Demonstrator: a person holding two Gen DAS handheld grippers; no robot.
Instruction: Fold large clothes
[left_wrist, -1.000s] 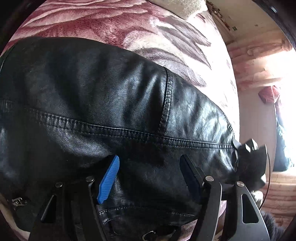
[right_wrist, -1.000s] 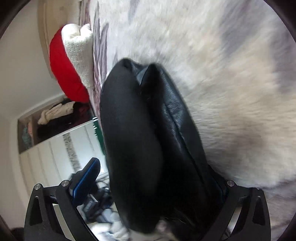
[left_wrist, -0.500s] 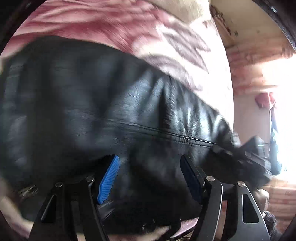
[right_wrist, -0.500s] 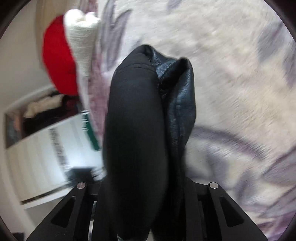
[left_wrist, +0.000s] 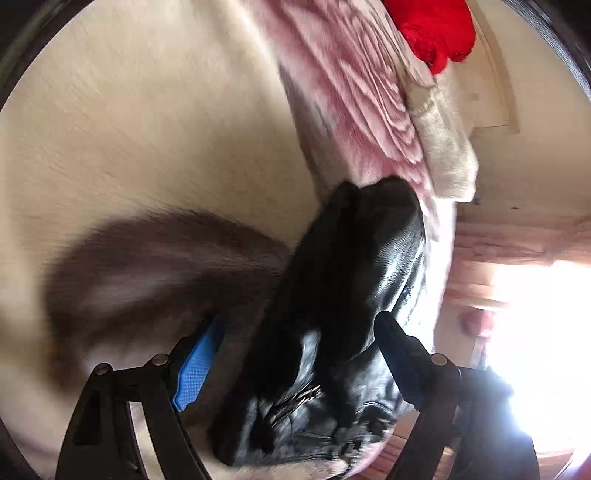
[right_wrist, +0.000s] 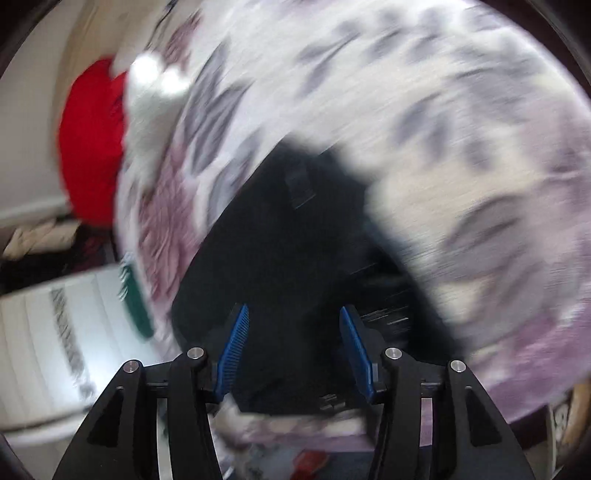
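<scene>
— What changed on your side, starting at the left?

— A second ago my left gripper (left_wrist: 295, 354) looked onto a broad spread of the black leather jacket (left_wrist: 343, 314). Now the jacket is a bunched, narrow bundle lying on the patterned blanket (left_wrist: 147, 129), so I judge one fold has just been laid.

— And the left tongs?

— Opening wide. The bundle sits between the fingers, but the blue pad (left_wrist: 195, 369) stands clear of the leather. Released, as far as the blur allows.

— The right?

— It had the folded edge clamped half a second ago. Now the right gripper (right_wrist: 295, 350) is opening above the jacket (right_wrist: 280, 258), pads apart with nothing in them. Red cushion (right_wrist: 88, 140) far left.
</scene>
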